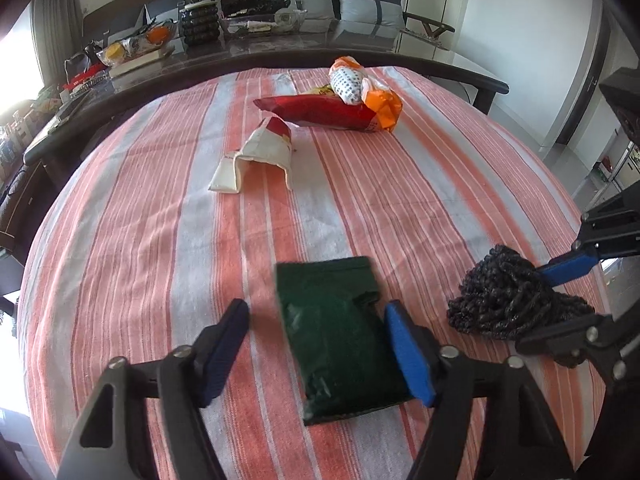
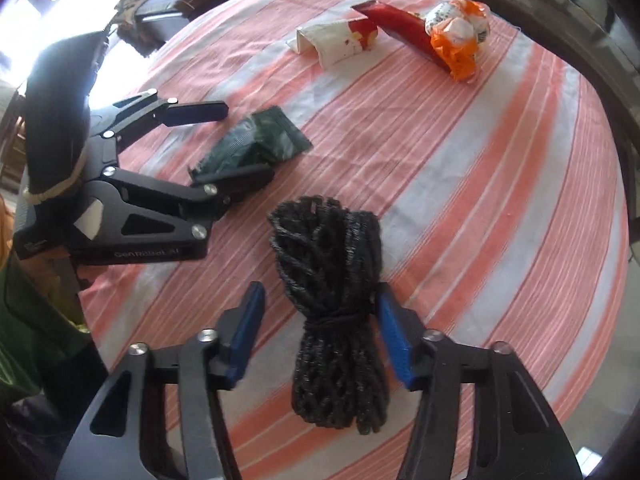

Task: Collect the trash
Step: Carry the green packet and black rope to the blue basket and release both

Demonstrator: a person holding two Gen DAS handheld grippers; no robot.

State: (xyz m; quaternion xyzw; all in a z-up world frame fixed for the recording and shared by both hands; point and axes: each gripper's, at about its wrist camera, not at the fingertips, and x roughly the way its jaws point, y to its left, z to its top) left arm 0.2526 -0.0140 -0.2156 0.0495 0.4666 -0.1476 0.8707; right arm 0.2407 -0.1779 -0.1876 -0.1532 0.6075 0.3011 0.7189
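A dark green packet (image 1: 340,340) lies flat on the striped cloth between the fingers of my left gripper (image 1: 316,312). The blue right pad (image 1: 408,352) touches its edge; the left finger stands clear, so the gripper is open. In the right wrist view the same packet (image 2: 256,144) sits inside the left gripper (image 2: 246,140). A black mesh bundle (image 2: 332,320) lies between the fingers of my right gripper (image 2: 320,292), which is open with a gap on its left side. Farther back lie a folded white and red paper wrapper (image 1: 260,156), a red packet (image 1: 320,114) and an orange and white wrapper (image 1: 360,88).
The pink and white striped cloth (image 1: 160,240) covers the table. Behind it a dark counter (image 1: 280,48) carries fruit bowls, a potted plant and boxes, with a sofa beyond. A person's green sleeve (image 2: 28,332) shows at the lower left of the right wrist view.
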